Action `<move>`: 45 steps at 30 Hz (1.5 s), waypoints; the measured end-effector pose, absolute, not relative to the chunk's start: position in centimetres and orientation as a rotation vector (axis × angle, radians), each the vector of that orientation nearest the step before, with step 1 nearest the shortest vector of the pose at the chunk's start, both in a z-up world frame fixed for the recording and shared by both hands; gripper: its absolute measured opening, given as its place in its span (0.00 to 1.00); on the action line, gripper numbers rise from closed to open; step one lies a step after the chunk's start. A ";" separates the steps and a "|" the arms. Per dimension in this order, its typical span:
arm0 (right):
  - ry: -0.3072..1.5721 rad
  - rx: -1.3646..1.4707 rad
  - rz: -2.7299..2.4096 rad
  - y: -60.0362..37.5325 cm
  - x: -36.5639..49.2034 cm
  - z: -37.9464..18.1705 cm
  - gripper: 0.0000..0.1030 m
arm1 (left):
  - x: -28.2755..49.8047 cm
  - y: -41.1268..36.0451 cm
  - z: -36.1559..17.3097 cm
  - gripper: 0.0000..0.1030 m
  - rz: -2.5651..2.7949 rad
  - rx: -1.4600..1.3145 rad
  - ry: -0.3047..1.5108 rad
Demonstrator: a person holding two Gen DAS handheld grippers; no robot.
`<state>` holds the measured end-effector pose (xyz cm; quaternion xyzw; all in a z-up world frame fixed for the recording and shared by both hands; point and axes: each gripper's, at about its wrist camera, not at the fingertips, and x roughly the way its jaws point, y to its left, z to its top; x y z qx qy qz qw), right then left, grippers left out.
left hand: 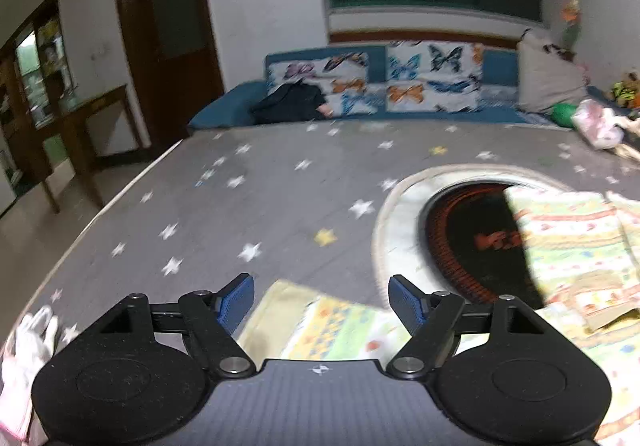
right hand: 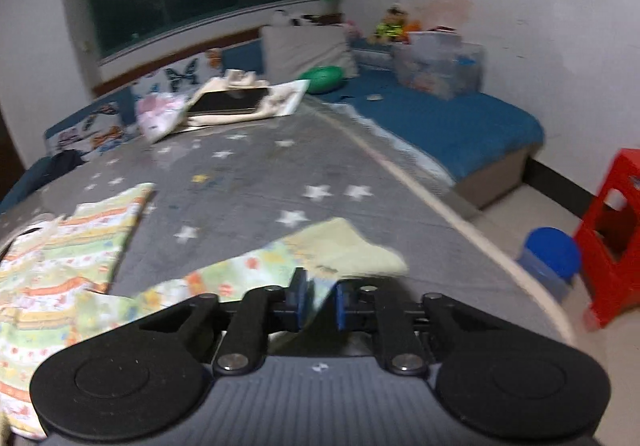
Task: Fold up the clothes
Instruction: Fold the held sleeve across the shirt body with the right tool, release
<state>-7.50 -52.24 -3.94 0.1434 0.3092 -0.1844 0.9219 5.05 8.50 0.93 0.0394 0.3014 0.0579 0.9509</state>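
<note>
- left gripper (left hand: 321, 300), bottom centre of its view: blue pads wide apart, nothing pinched; a corner of the patterned garment (left hand: 344, 324) lies below the gap.
- right gripper (right hand: 319, 300), bottom centre: pads narrow, clamped on a fold of the same garment (right hand: 256, 270).
- the garment spreads over the grey star-print bedcover (right hand: 248, 182), toward the lower left.

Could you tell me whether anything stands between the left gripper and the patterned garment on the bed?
Nothing visible does. The left gripper hangs open right over the garment, whose yellow cuff lies between its fingers with only grey star-print bed cover around it.
</note>
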 end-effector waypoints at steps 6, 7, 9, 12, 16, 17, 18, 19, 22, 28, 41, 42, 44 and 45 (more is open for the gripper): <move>0.613 0.262 -0.487 -53.4 -8.8 -3.6 0.27 | 4.8 4.9 1.7 0.78 -0.007 0.091 0.604; 0.601 0.247 -0.495 -53.4 -8.7 -3.4 0.32 | 4.7 4.1 1.6 0.78 -0.036 0.091 0.608; 0.584 0.229 -0.492 -53.3 -8.3 -2.9 0.37 | 4.5 2.4 1.5 0.78 -0.094 0.091 0.618; 0.597 0.232 -0.403 -52.7 -7.0 -2.9 0.39 | 4.0 -0.2 0.9 0.78 -0.166 0.098 0.633; 0.634 0.213 -0.333 -52.0 -4.9 -3.7 0.52 | 3.1 -3.4 0.0 0.78 -0.258 0.100 0.662; 0.641 0.206 -0.325 -51.8 -4.4 -3.9 0.53 | 2.9 -4.2 -0.2 0.79 -0.281 0.103 0.670; 0.647 0.202 -0.321 -51.8 -3.9 -4.1 0.53 | 2.7 -4.9 -0.4 0.79 -0.304 0.107 0.679; 0.654 0.200 -0.321 -51.9 -3.6 -4.3 0.56 | 2.4 -5.5 -0.5 0.79 -0.324 0.113 0.680; 0.667 0.179 -0.327 -52.3 -3.0 -4.9 0.56 | 1.5 -7.3 -0.8 0.79 -0.383 0.125 0.682; 0.685 0.133 -0.362 -52.8 -3.8 -5.4 0.54 | -0.2 -10.4 -1.6 0.79 -0.508 0.170 0.670; 0.670 0.030 -0.418 -51.9 -5.4 -4.0 0.59 | -3.3 -12.4 -4.3 0.80 -0.675 0.249 0.734; 0.656 0.024 -0.400 -51.4 -5.4 -3.6 0.59 | -3.3 -12.2 -4.2 0.80 -0.677 0.239 0.737; 0.630 0.014 -0.349 -50.1 -5.3 -2.7 0.59 | -3.2 -11.9 -3.8 0.81 -0.674 0.230 0.728; 0.620 0.009 -0.307 -49.2 -5.2 -2.2 0.59 | -3.2 -11.7 -3.6 0.81 -0.669 0.228 0.720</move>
